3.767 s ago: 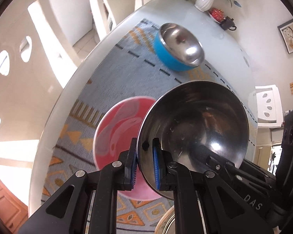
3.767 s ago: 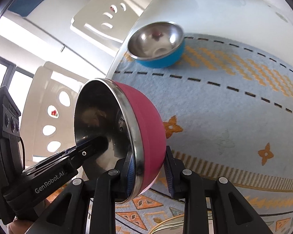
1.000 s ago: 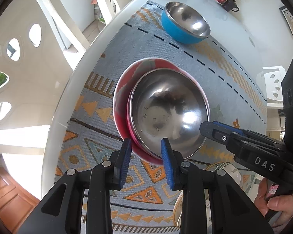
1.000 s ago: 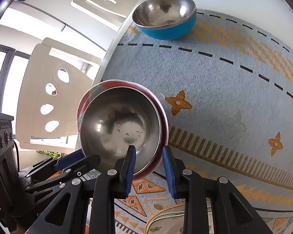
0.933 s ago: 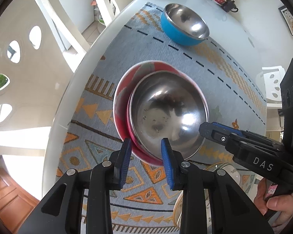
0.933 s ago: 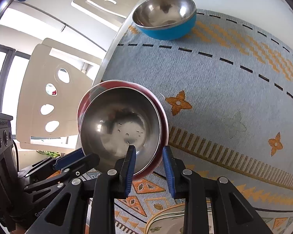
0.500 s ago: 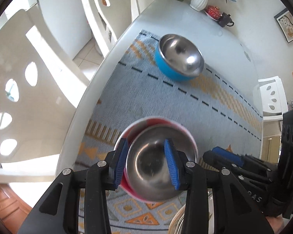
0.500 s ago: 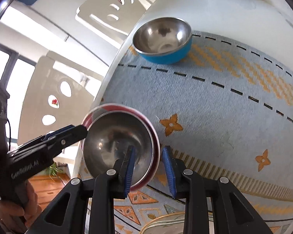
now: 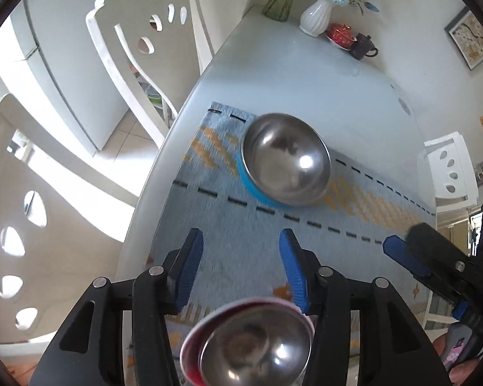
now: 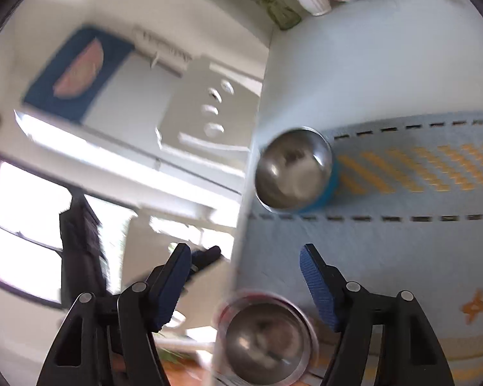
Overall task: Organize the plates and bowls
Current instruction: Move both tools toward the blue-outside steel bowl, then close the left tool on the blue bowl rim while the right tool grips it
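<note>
Both grippers have let go and pulled back from the stack since a moment ago, and their blue pads now stand wide apart with nothing between them. Biggest thing first: the white table [image 9: 306,77] runs on well beyond the jaws, with the grey-blue patterned mat [image 9: 241,234] spread under and ahead of them. Out past the fingertips of the left gripper [image 9: 241,263] sits the blue bowl [image 9: 285,164], steel inside, upright on the mat, well apart from either tool; the right gripper [image 10: 244,283] sees that same blue bowl [image 10: 298,169] ahead of its open jaws too, though its view is smeared with motion. Down close, below and just behind the left pads, there's the pink bowl [image 9: 251,344] nested on the pink plate, whose rim peeks out round it, resting free on the mat. From the right wrist the same pink bowl [image 10: 267,337] lies low between the spread fingers, touching neither. Off beyond the left jaw's right side, the other tool's blue tip pokes in. Far end: a white vase [image 9: 317,16] and a dark teapot [image 9: 364,46].
</note>
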